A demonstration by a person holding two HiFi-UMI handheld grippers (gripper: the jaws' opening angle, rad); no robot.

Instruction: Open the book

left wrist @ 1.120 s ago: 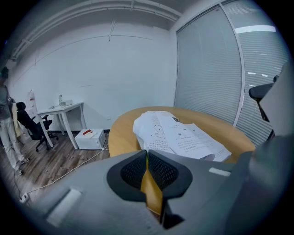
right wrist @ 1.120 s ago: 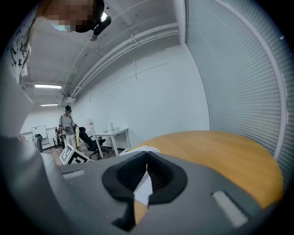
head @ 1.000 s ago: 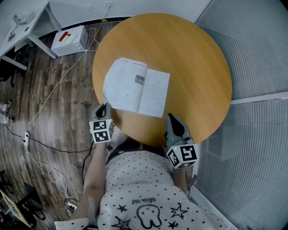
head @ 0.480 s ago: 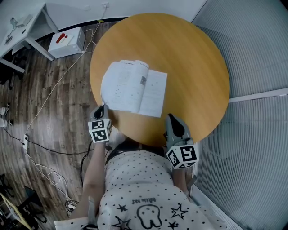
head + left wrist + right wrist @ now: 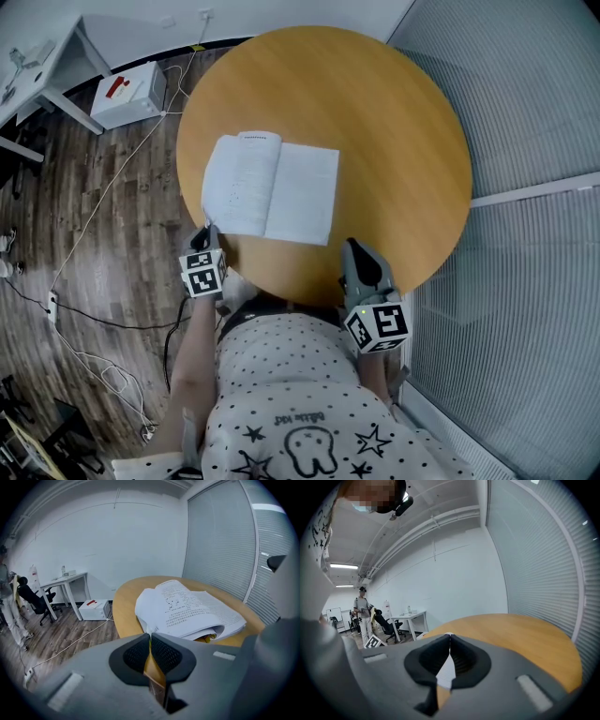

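The book is seen lying open on the round table, its pages spread just ahead of the left claw and ahead and to the left of the right claw. The left claw's jaws are pressed together with nothing pinched. The right claw's jaws are likewise closed tip to tip and empty, held at the table's near edge

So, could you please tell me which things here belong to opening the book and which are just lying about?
For the job: book, lying open on the round table; left gripper and right gripper, both shut.
Lying about: white box, cable and white desk, all on the floor.
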